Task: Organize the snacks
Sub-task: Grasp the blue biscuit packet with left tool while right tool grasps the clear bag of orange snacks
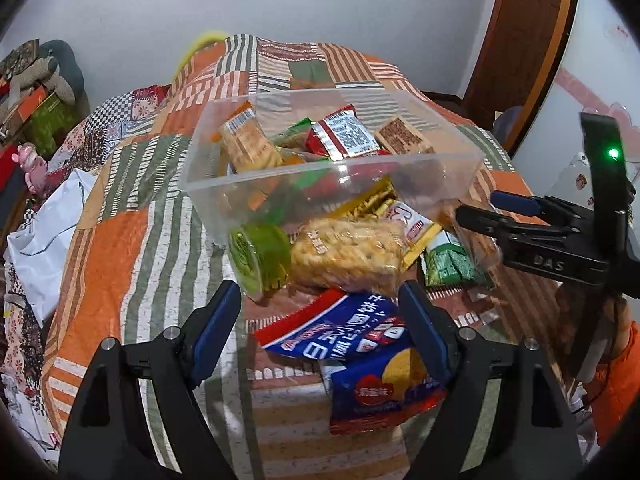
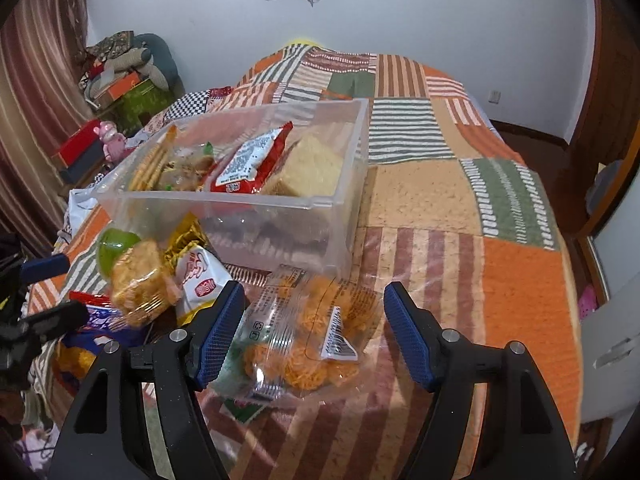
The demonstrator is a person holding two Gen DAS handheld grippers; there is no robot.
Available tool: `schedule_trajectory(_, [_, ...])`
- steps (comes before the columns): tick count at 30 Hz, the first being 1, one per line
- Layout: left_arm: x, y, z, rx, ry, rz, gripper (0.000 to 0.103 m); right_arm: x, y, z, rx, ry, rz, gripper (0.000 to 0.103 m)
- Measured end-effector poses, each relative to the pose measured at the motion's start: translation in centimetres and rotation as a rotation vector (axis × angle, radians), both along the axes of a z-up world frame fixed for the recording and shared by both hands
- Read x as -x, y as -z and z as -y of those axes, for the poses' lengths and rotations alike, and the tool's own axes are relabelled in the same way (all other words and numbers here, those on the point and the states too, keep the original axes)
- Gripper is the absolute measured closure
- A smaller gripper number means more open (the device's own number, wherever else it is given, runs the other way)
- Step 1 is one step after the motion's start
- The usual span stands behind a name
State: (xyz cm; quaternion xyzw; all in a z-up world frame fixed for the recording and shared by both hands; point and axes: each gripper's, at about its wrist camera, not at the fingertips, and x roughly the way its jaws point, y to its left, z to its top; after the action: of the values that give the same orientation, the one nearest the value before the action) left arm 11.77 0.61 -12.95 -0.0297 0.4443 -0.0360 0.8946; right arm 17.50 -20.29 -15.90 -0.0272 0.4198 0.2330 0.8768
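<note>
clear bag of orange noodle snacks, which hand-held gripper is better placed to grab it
Right. The right hand-held gripper is open with the clear bag of orange noodle snacks lying between its fingers. The left hand-held gripper is over the blue packet.

So the bed (image 2: pixel 420 200) has a patchwork quilt (image 2: pixel 520 280); a clear bin (image 2: pixel 280 208) sits mid-bed, with loose snack packs (image 1: pixel 348 256) piled toward the near edge, plus a green cup (image 1: pixel 260 258).

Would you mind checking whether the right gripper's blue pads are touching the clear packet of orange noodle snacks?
Apart. In the right wrist view, the right gripper is open, and bedspread shows between its right pad and the clear packet of orange noodle snacks.
</note>
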Motion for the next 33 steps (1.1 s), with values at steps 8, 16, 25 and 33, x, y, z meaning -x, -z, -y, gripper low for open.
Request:
schedule_trajectory(8, [0.5, 0.8, 1.0, 0.021, 0.019, -0.019, 0.022, 0.9, 0.4, 1.1, 0.023, 0.005, -0.003, 0.034])
schedule_trajectory(16, [1.7, 1.5, 2.1, -0.024, 0.021, 0.009, 0.010, 2.6, 0.7, 3.6, 0.025, 0.003, -0.011, 0.046])
schedule_trajectory(25, [2.6, 2.2, 2.2, -0.064, 0.026, 0.022, 0.003, 4.1, 0.6, 4.1, 0.015, -0.012, 0.006, 0.055])
schedule_trajectory(33, [3.1, 3.8, -0.6, -0.043, -0.027, -0.045, 0.002, 5.2, 0.2, 5.1, -0.012, -0.025, -0.023, 0.056])
